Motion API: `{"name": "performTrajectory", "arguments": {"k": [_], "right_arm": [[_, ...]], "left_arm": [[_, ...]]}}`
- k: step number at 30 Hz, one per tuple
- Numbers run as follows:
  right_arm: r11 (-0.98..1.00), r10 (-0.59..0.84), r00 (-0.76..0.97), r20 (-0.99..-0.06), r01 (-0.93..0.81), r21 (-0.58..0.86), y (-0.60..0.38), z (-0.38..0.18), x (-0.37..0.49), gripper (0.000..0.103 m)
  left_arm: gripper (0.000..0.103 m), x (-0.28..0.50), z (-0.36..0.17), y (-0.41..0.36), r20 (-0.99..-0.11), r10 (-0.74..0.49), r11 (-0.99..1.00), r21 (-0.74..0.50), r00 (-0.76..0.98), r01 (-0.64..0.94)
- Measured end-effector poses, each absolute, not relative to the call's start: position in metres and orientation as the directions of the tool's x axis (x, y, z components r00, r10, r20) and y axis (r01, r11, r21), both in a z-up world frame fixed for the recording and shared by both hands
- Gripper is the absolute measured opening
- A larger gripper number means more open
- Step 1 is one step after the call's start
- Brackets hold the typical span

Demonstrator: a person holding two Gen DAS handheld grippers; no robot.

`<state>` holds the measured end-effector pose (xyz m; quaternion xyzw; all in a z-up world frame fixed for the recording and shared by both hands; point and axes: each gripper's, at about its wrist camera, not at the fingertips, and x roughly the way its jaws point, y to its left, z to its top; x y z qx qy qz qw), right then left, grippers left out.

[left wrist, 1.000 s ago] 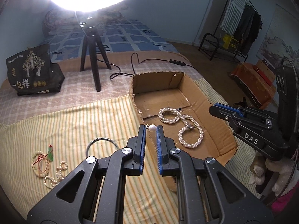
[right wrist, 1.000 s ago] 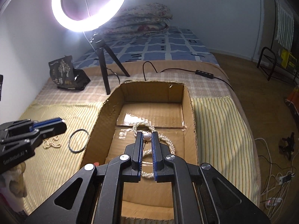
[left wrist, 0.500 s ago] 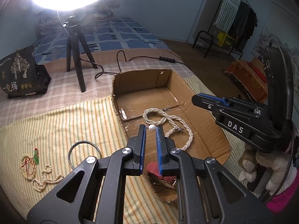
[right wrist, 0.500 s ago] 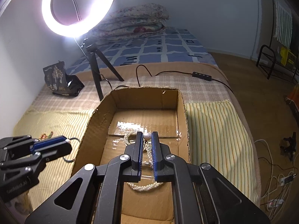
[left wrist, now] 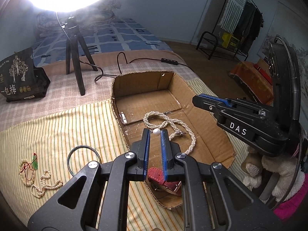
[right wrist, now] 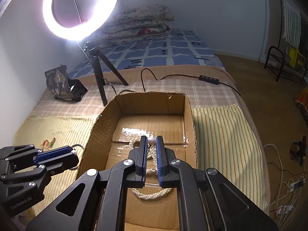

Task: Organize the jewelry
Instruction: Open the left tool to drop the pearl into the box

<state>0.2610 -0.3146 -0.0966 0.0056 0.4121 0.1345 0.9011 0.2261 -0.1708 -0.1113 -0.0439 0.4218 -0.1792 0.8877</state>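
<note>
My left gripper [left wrist: 155,132] is shut on a pearl earring [left wrist: 156,132], held above the near left wall of the open cardboard box [left wrist: 189,90]. My right gripper [right wrist: 151,140] is shut on a second pearl earring [right wrist: 151,140], held over the box [right wrist: 189,115]. A braided pearl necklace [left wrist: 189,134] lies on the box floor and also shows in the right wrist view [right wrist: 152,194]. On the striped cloth left of the box lie a dark bangle [left wrist: 83,158], a bead bracelet with red cord [left wrist: 27,170] and a small pearl strand [left wrist: 45,187].
A ring light on a black tripod [left wrist: 74,57] stands behind the box, its cable [left wrist: 146,60] running right. A black snack bag [left wrist: 18,76] sits at far left. A red pouch [left wrist: 163,182] lies in the box's near corner. Folded quilts [right wrist: 140,25] are on the bed.
Both grippers have drawn back and up from the box, each still holding its pearl earring. The left view shifted so the box sits further right and the red pouch shows.
</note>
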Motion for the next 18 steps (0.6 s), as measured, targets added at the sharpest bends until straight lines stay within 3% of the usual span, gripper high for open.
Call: {"name": "performTrajectory", "arguments": {"k": [2,3,4,5,6,7,10,13,18], "right_arm": [[0.964,0.246,0.626,-0.74,-0.237,0.12,-0.3154,-0.0964,0.2605,0.008],[0.965,0.244,0.626,-0.741,-0.236,0.118,-0.3153,-0.0962,0.2608,0.013],[0.965,0.24,0.627,-0.741,-0.234,0.115,-0.3153,-0.0963,0.2602,0.019],[0.967,0.236,0.629,-0.74,-0.231,0.112,-0.3153,-0.0961,0.2596,0.034],[0.967,0.233,0.635,-0.737,-0.228,0.109,-0.3156,-0.0957,0.259,0.045],[0.968,0.23,0.644,-0.73,-0.225,0.107,-0.3159,-0.0946,0.258,0.047],[0.971,0.219,0.65,-0.728,-0.215,0.101,-0.3167,-0.0926,0.2581,0.048],[0.979,0.188,0.663,-0.724,-0.186,0.084,-0.3191,-0.0919,0.258,0.068],[0.983,0.173,0.667,-0.725,-0.167,0.081,-0.3221,-0.0908,0.2578,0.07]], "left_arm": [[0.009,0.2257,-0.1112,-0.1715,-0.734,-0.356,0.931,-0.229,0.578,0.283],[0.01,0.2257,-0.1114,-0.1716,-0.736,-0.354,0.932,-0.228,0.576,0.281],[0.021,0.2263,-0.112,-0.1711,-0.738,-0.355,0.932,-0.23,0.574,0.281],[0.043,0.2263,-0.1119,-0.1708,-0.739,-0.355,0.932,-0.23,0.573,0.28],[0.052,0.2264,-0.1119,-0.1702,-0.738,-0.353,0.933,-0.23,0.576,0.277],[0.061,0.225,-0.1106,-0.1686,-0.727,-0.35,0.935,-0.23,0.591,0.27],[0.061,0.2241,-0.1078,-0.168,-0.72,-0.344,0.937,-0.221,0.602,0.271],[0.061,0.2243,-0.1076,-0.166,-0.72,-0.342,0.938,-0.225,0.603,0.263],[0.062,0.2242,-0.1088,-0.1643,-0.728,-0.331,0.942,-0.217,0.601,0.256]]}}
